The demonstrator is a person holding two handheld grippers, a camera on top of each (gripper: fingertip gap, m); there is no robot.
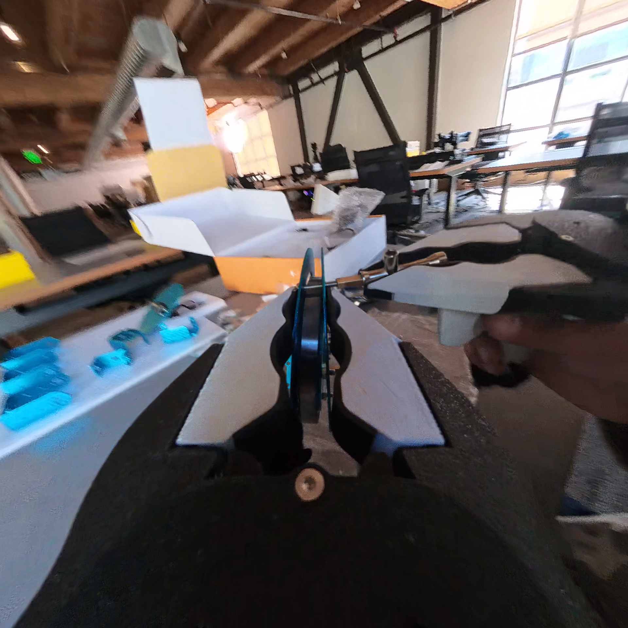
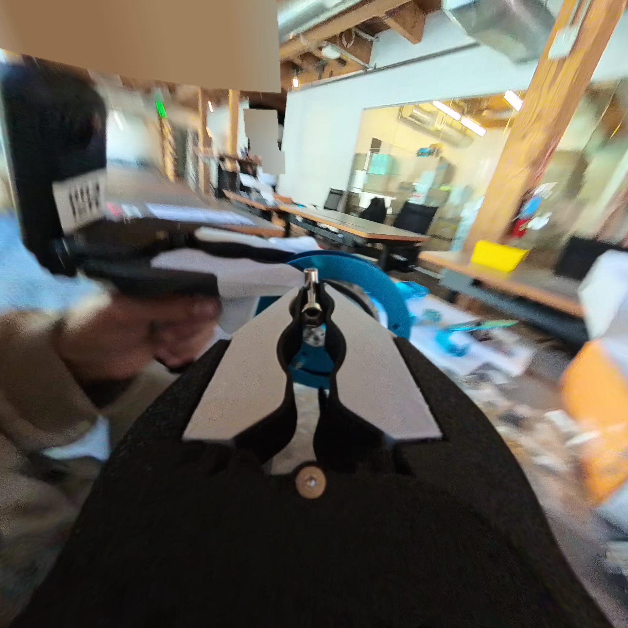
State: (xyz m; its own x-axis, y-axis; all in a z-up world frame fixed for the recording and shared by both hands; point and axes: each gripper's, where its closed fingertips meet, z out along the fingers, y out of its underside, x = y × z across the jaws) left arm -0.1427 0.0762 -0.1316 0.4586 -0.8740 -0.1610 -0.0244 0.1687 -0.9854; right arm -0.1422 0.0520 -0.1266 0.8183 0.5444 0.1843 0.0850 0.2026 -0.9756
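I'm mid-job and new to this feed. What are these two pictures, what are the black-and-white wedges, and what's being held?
No robot arm here: a person holds two hand-held claws, each with a camera looking along its fingers. The wedges are those fingers.

The left wrist view shows the left claw shut on a blue wheel-like assembly, two thin blue discs seen edge-on with a dark part between. The other claw comes in from the right, a hand at its grip.

The right wrist view shows the right claw shut on a metal socket wrench. In the left view, its tip meets the wheel's hub.

On the table: an open white and orange cardboard box and a white tray of blue parts, blurred.
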